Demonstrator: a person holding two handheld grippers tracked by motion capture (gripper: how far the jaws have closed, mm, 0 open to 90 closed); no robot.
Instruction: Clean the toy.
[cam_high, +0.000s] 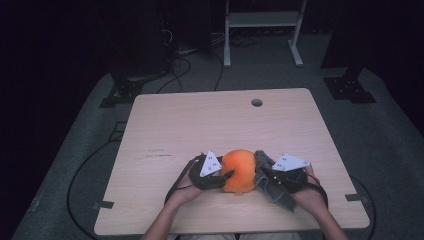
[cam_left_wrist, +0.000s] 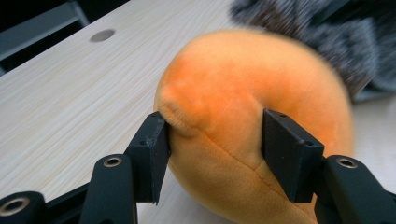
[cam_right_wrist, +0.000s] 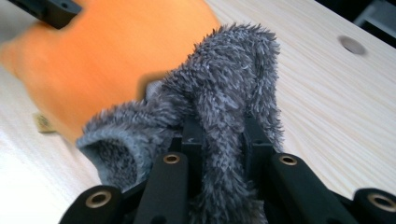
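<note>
high view first: we have the orange plush (cam_high: 239, 171) sitting on the worktop (cam_high: 200, 125) near the person's edge, between the left gripper (cam_high: 225, 176) and the right gripper (cam_high: 261, 172). the grey fuzzy cloth (cam_high: 272, 186) hangs from the right one, touching the plush's side. from up here the fingers themselves are too small and dark to read, and the far surroundings beyond the worktop sink into shadow.

left gripper view: our left fingers (cam_left_wrist: 150, 156) are pinched onto the orange plush (cam_left_wrist: 243, 107), pressing dents into its near flank. we judge this hold shallow: only a fold of soft skin sits between the pads, so a lift or a tug could let the stuffing squeeze out and the plush slip free or roll. its underside and far side are cut off, and the grey cloth (cam_left_wrist: 327, 42) behind is blurred.

right gripper view: our right fingers (cam_right_wrist: 194, 140) are clamped on a bunched ridge of the grey fuzzy cloth (cam_right_wrist: 229, 84), with the pile hiding the pads, so we cannot tell how much fabric is truly caught. if we drag the cloth over the plush (cam_right_wrist: 107, 51), we think it could push the plush sideways against the weak left hold, or a loose layer could slide out. a small tan tag (cam_right_wrist: 43, 122) beside the plush is too blurred to identify.
</note>
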